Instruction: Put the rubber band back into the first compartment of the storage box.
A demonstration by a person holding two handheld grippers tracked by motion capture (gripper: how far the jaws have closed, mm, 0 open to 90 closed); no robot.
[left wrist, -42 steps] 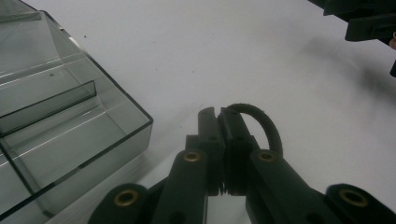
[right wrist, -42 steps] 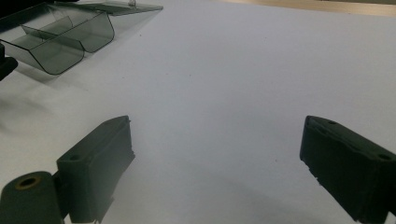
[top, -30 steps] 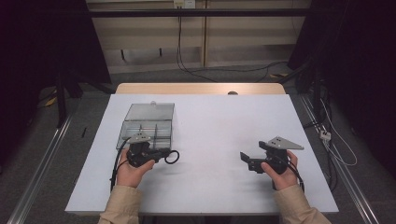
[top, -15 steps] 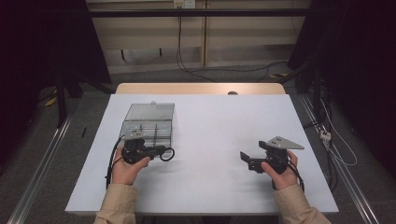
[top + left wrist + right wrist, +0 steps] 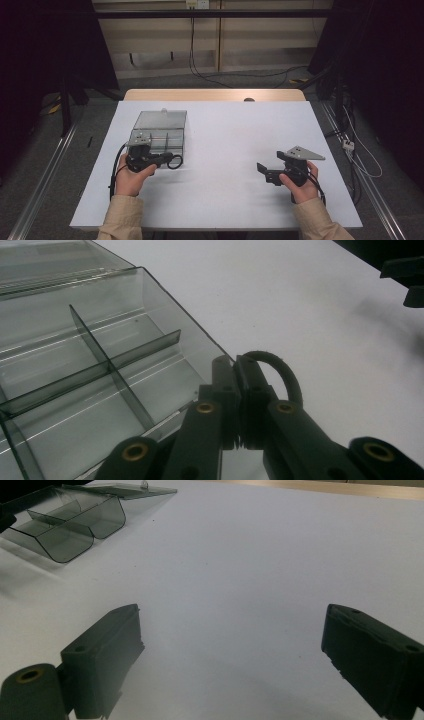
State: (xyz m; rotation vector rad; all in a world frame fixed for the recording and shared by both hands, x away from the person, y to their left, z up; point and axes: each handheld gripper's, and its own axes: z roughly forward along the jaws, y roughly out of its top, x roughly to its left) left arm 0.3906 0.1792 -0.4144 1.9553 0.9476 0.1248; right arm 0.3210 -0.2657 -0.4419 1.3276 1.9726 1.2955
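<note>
A clear plastic compartment box (image 5: pixel 159 131) stands on the left half of the white table (image 5: pixel 225 145), its lid folded back behind it. My left gripper (image 5: pixel 165 161) lies level at the box's near right corner, shut on a black ring (image 5: pixel 175 161). In the left gripper view the ring (image 5: pixel 287 372) loops out past the closed jaws of that gripper (image 5: pixel 235 367), beside the box's divided cells (image 5: pixel 100 355). My right gripper (image 5: pixel 264 173) rests on the right side of the table. It is open, and the right gripper view has bare table at the middle of the gripper (image 5: pixel 232 630).
The box (image 5: pixel 65 525) sits far off at the top left of the right gripper view. A wooden strip (image 5: pixel 215 94) runs along the table's far edge. Metal rails (image 5: pixel 45 175) and floor cables (image 5: pixel 355 150) flank the table.
My left hand has drifted a little left and away from me, bringing the ring closer to the box corner. The right hand has stayed put.
</note>
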